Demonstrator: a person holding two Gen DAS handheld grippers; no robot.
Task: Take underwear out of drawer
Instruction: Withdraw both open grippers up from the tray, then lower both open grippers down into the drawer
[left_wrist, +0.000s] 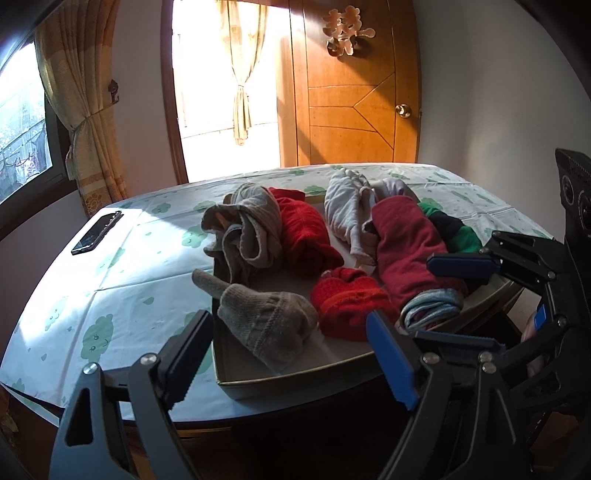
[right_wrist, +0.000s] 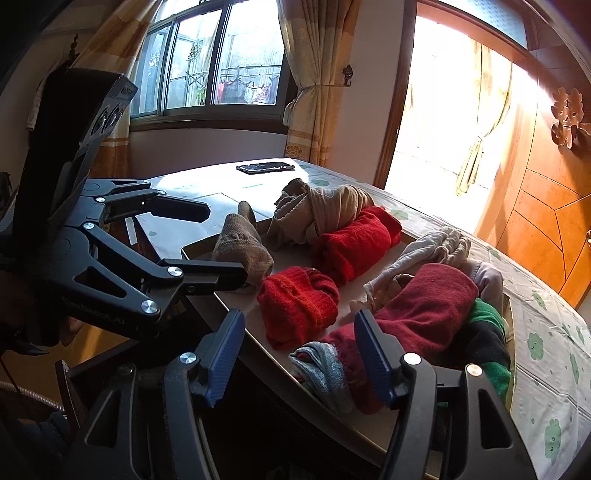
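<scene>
Two views show one drawer (left_wrist: 295, 380) pulled out over a cloth-covered bed (left_wrist: 122, 280), full of rolled clothes. From the left wrist, the left gripper (left_wrist: 288, 354) hangs with jaws spread wide and nothing between the pads; a grey knitted sock (left_wrist: 269, 328) lies just ahead at the near left corner, a bright red bundle (left_wrist: 347, 306) beside it, and a long dark red roll (left_wrist: 410, 254) runs away from the camera toward the far rim. The right gripper (left_wrist: 461, 306) reaches in beside it, jaws apart. From the right wrist, the right gripper (right_wrist: 299, 354) is spread and empty, with the dark red roll (right_wrist: 417, 314) directly ahead, its long axis slanting up and right, so I judge the right hand nearer it. A phone (right_wrist: 266, 167) lies on the bed beyond. Which bundles are underwear I cannot tell. Embossed lettering on the left gripper's arm (right_wrist: 92, 314) is too blurred to read.
</scene>
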